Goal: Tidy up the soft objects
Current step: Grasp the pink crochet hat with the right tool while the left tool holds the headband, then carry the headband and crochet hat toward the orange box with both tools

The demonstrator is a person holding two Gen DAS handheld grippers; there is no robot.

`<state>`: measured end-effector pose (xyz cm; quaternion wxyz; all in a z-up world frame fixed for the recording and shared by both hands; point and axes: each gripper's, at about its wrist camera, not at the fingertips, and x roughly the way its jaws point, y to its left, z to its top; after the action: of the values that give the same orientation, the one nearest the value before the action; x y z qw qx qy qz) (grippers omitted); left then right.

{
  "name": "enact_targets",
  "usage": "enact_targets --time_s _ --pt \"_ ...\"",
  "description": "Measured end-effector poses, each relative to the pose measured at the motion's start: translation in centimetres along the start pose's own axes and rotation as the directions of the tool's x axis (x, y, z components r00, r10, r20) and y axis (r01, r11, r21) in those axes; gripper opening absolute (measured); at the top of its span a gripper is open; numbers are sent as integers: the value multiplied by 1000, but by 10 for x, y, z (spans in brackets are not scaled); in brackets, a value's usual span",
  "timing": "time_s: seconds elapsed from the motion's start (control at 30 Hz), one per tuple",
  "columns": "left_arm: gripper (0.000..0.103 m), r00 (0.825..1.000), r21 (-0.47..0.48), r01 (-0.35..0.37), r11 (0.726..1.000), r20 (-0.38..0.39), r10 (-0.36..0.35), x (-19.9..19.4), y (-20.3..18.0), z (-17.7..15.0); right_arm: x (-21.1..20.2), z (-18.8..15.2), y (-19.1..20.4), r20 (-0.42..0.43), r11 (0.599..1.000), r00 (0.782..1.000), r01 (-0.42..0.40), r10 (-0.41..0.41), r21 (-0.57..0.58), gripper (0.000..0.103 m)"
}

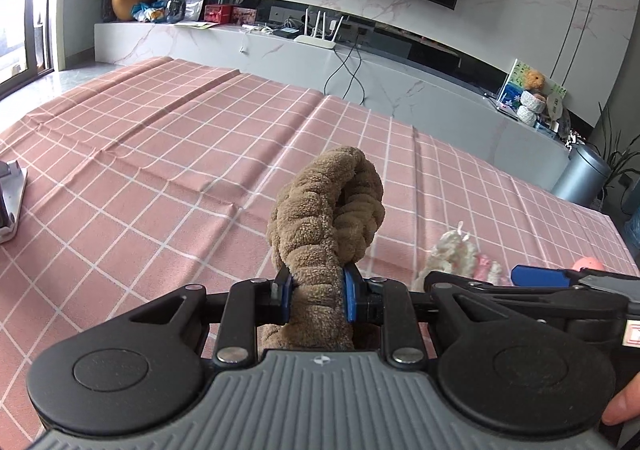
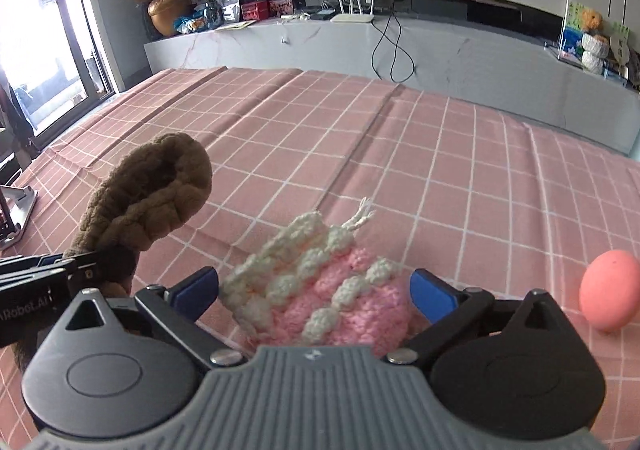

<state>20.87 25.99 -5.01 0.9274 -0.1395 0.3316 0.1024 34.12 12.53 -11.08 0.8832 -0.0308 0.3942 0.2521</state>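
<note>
My left gripper (image 1: 316,296) is shut on a brown braided plush loop (image 1: 332,209) and holds it upright above the pink checked tablecloth (image 1: 160,153). The loop also shows in the right wrist view (image 2: 156,189), at the left. My right gripper (image 2: 314,288) is open, its blue fingers on either side of a pink and white crocheted piece (image 2: 320,290) that lies on the cloth (image 2: 400,153). That piece shows partly in the left wrist view (image 1: 460,254), behind the right gripper's arm. A pink egg-shaped soft object (image 2: 610,296) lies at the right.
A metal stand (image 1: 10,201) sits at the cloth's left edge, also in the right wrist view (image 2: 16,209). Behind the table runs a grey TV bench (image 2: 440,49) with a router, cables, vases and plush toys. A grey bin (image 1: 584,173) stands at the far right.
</note>
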Motion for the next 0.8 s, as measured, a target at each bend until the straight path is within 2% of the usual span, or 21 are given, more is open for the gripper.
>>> enact_targets --time_s 0.13,0.2,0.27,0.33,0.47,0.6,0.8 --pt "27 1000 -18 -10 1000 -19 10 8 7 -4 10 -2 2 2 1000 1000 16 -16 12 99" --pt "27 1000 -26 -8 1000 -25 7 10 9 -4 12 -4 4 6 999 1000 30 -29 -17 90" --pt "27 1000 -29 -6 1000 -26 5 10 9 -5 10 -5 6 15 999 1000 24 -24 -39 73" --pt "27 1000 -26 -5 1000 -25 4 10 9 -5 8 -5 7 5 998 1000 7 -7 -55 65" --pt "27 999 -26 -16 1000 -30 15 10 7 -8 5 -4 4 -17 999 999 -42 42 -11 47" --pt "27 1000 -32 -18 999 -21 18 5 7 -6 -16 -12 11 16 997 999 -36 38 -63 45" --pt "27 1000 -24 -5 1000 23 6 -16 -4 -9 -73 -22 11 99 994 994 -33 43 -102 45"
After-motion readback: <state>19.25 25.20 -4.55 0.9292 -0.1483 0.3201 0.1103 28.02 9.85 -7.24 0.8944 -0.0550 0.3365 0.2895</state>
